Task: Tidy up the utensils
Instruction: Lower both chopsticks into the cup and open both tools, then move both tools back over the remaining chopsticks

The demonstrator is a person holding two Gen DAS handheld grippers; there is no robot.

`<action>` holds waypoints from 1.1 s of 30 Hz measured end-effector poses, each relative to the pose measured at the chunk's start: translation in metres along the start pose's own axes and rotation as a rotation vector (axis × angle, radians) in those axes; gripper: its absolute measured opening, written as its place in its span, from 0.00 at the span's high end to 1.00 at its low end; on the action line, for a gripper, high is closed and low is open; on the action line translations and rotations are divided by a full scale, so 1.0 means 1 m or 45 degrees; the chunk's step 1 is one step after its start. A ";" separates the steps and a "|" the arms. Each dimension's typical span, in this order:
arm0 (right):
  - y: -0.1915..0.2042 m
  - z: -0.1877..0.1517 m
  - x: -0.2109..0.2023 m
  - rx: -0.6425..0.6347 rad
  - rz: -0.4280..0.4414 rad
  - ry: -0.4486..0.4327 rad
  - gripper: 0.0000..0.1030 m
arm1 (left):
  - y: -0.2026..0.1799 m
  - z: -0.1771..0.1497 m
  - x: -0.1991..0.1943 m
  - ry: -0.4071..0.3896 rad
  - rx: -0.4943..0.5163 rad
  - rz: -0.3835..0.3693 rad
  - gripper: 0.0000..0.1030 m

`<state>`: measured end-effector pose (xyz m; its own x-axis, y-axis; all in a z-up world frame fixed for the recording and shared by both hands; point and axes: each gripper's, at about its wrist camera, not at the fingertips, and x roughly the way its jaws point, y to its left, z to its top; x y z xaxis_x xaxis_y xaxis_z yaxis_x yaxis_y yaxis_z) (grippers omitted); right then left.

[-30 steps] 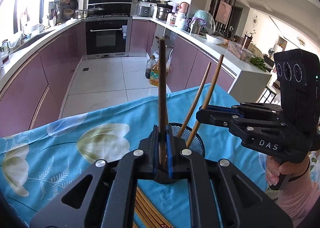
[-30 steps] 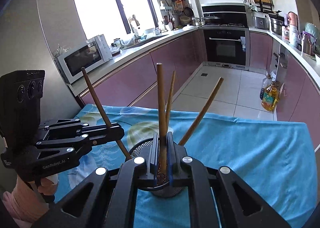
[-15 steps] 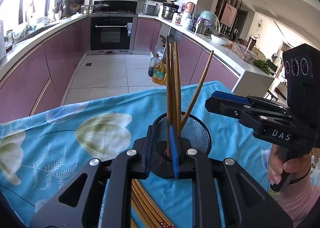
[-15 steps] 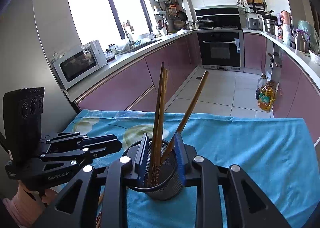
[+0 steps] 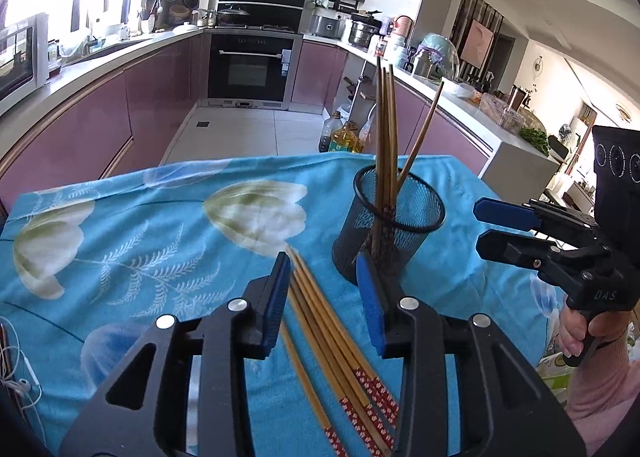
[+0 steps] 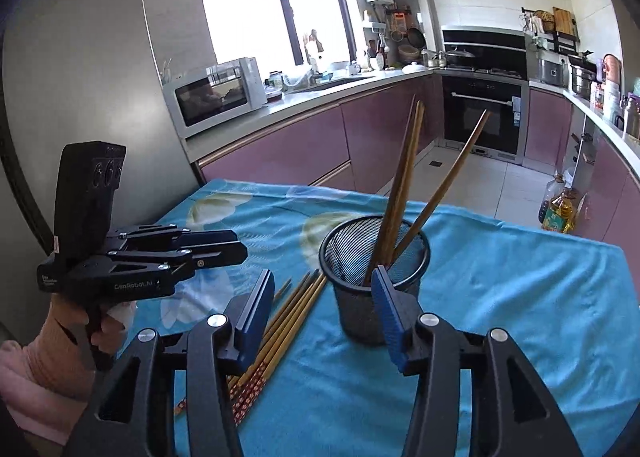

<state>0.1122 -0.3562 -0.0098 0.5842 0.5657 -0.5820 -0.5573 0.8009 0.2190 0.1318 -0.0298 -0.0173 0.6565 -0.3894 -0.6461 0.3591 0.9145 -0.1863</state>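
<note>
While both claws hang over the near part of the desk (image 5: 460, 177), neither has hold of anything. The left claw (image 5: 324, 297) has its blue pads apart and its jaws are opening; between them, lower down on the blue floral tablecloth (image 5: 140, 249), lies a bundle of loose chopsticks (image 5: 320, 321) with red patterned ends pointing at the near edge. Nothing is pressed by those pads. The right claw (image 6: 324, 313) is likewise parted and opening, its left pad over the same bundle of loose chopsticks (image 6: 280, 333) and its right pad in front of the near wall of the black mesh holder (image 6: 376, 257); whether that pad touches the mesh I cannot tell.

Just beyond the loose bundle, toward the right half of the desk, the black mesh holder (image 5: 392, 225) stands upright on the cloth. Four standing chopsticks (image 5: 386, 129) are in it: three close together, nearly upright, and one leaning away to the right. In the right wrist view the standing chopsticks (image 6: 404, 185) show as a tight group plus a single slanted one.

Each view catches the other claw from the side, held by a hand in a pink sleeve, and well short of the holder.

Past the far edge of the desk are purple kitchen cabinets (image 5: 80, 129), a built-in oven (image 5: 252, 69) and a microwave (image 6: 216, 97) on the counter.
</note>
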 end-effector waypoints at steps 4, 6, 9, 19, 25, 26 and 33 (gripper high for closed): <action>0.009 -0.024 0.027 0.013 0.040 0.119 0.53 | 0.008 -0.029 0.004 0.070 -0.052 -0.013 0.64; 0.013 -0.034 0.041 0.020 0.045 0.178 0.53 | 0.009 -0.046 0.009 0.114 -0.060 -0.001 0.64; 0.018 -0.044 0.055 0.026 0.053 0.233 0.53 | 0.011 -0.062 0.016 0.158 -0.077 0.002 0.64; 0.032 -0.062 0.071 0.010 0.017 0.290 0.53 | 0.010 -0.083 0.024 0.212 -0.109 -0.004 0.64; 0.034 -0.068 0.073 -0.025 -0.041 0.306 0.53 | 0.009 -0.089 0.026 0.225 -0.096 0.030 0.64; 0.034 -0.068 0.073 -0.026 -0.044 0.307 0.53 | 0.009 -0.089 0.026 0.226 -0.091 0.036 0.64; 0.035 -0.070 0.075 -0.045 -0.073 0.320 0.53 | 0.006 -0.091 0.028 0.230 -0.058 0.061 0.65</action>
<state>0.0952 -0.2990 -0.1006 0.4529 0.4494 -0.7700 -0.5504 0.8204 0.1551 0.0920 -0.0255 -0.1043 0.5406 -0.3230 -0.7768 0.2971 0.9372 -0.1829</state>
